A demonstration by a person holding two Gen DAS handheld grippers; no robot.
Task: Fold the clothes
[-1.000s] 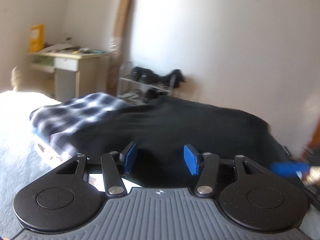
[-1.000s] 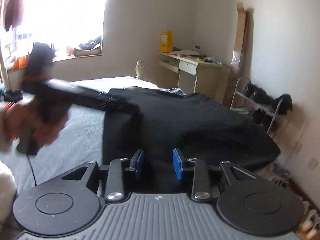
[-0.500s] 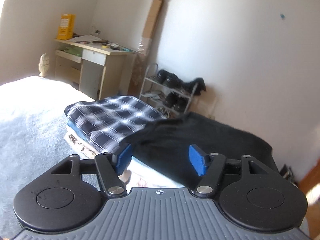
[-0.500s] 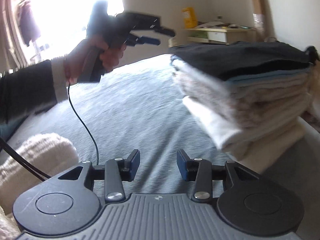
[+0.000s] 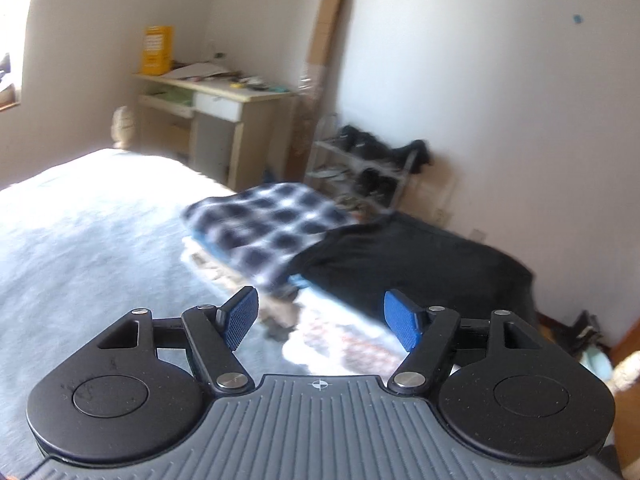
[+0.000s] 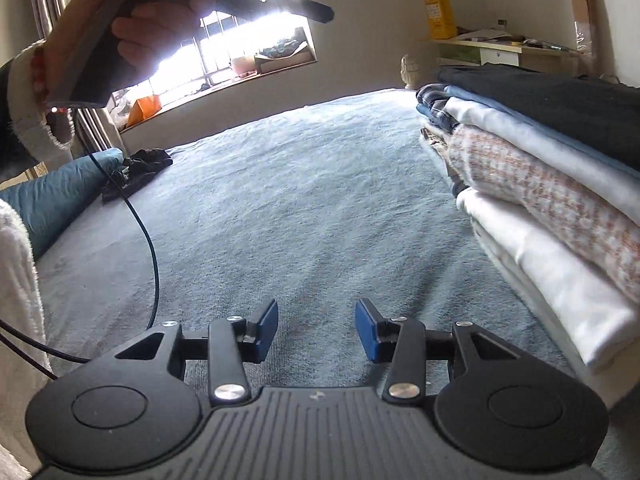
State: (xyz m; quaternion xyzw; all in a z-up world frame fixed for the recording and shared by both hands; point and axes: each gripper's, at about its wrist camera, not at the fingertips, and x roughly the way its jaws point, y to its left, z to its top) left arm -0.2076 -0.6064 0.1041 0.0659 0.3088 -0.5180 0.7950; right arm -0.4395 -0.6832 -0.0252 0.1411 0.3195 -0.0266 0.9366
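Both grippers are empty right now. The left gripper (image 5: 320,314) has its jaws opening with nothing between them, and the right gripper (image 6: 317,330) is parted over bare bed cover (image 6: 280,208). The folded stack (image 6: 540,184) sits off to the right gripper's right (black garment (image 5: 420,264) on top, plaid one (image 5: 272,232) behind). The only loose piece I can spot is a dark crumpled garment (image 6: 140,168) far left — probably next, and nearer the left hand (image 6: 132,20).
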